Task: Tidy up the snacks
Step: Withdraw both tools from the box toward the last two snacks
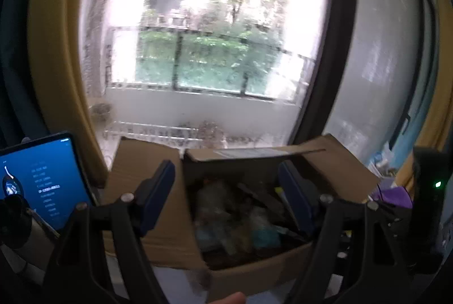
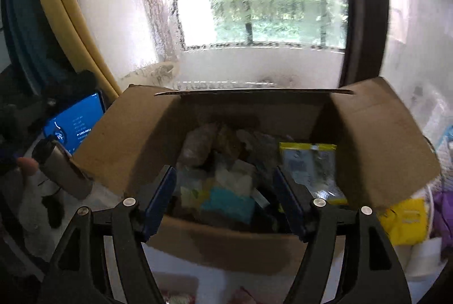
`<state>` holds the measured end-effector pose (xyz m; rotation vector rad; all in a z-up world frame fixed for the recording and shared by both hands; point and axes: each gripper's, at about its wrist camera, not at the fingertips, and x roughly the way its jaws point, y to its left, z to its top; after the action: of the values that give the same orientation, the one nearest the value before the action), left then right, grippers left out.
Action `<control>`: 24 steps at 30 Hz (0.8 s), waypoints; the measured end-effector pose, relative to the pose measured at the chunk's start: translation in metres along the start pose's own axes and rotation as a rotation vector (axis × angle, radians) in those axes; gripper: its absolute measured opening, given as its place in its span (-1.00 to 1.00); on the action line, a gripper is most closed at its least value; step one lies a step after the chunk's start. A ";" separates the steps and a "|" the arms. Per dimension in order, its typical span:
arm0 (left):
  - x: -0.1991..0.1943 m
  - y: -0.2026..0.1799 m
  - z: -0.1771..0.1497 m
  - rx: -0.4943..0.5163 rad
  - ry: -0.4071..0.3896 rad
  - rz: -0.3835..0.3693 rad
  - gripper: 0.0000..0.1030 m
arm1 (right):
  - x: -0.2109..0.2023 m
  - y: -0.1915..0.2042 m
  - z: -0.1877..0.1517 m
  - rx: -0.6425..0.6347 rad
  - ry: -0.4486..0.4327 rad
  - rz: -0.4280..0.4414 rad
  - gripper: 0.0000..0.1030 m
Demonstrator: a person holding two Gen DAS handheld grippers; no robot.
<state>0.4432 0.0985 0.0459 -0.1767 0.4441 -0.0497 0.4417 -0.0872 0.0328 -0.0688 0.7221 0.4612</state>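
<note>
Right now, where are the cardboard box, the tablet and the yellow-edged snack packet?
cardboard box (image 2: 226, 244), right wrist view, bare front wall.
tablet (image 1: 53, 182), left wrist view, middle of lit blue screen.
yellow-edged snack packet (image 2: 311, 168), right wrist view, packet's middle, inside the box.

No text can be read. Pale lines of writing are shown on the blue tablet screen (image 1: 45, 179), left of the left-hand jaw, but are too blurred to make out. Print on the yellow-edged packet (image 2: 314, 171), beside the right-hand jaw, is equally illegible.
</note>
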 end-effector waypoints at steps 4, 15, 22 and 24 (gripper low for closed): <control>-0.014 -0.020 -0.002 0.023 -0.028 -0.025 0.49 | -0.026 -0.014 -0.013 0.008 -0.019 -0.021 0.44; -0.042 -0.045 -0.047 0.034 0.054 -0.041 0.50 | -0.060 -0.037 -0.054 0.031 -0.031 -0.024 0.44; -0.042 -0.056 -0.100 0.013 0.162 -0.026 0.50 | -0.057 -0.049 -0.088 0.075 0.002 0.007 0.44; -0.041 -0.058 -0.112 0.005 0.189 -0.027 0.50 | -0.054 -0.052 -0.098 0.082 0.019 0.013 0.44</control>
<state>0.3575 0.0270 -0.0259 -0.1737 0.6300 -0.0941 0.3677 -0.1755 -0.0109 0.0082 0.7593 0.4437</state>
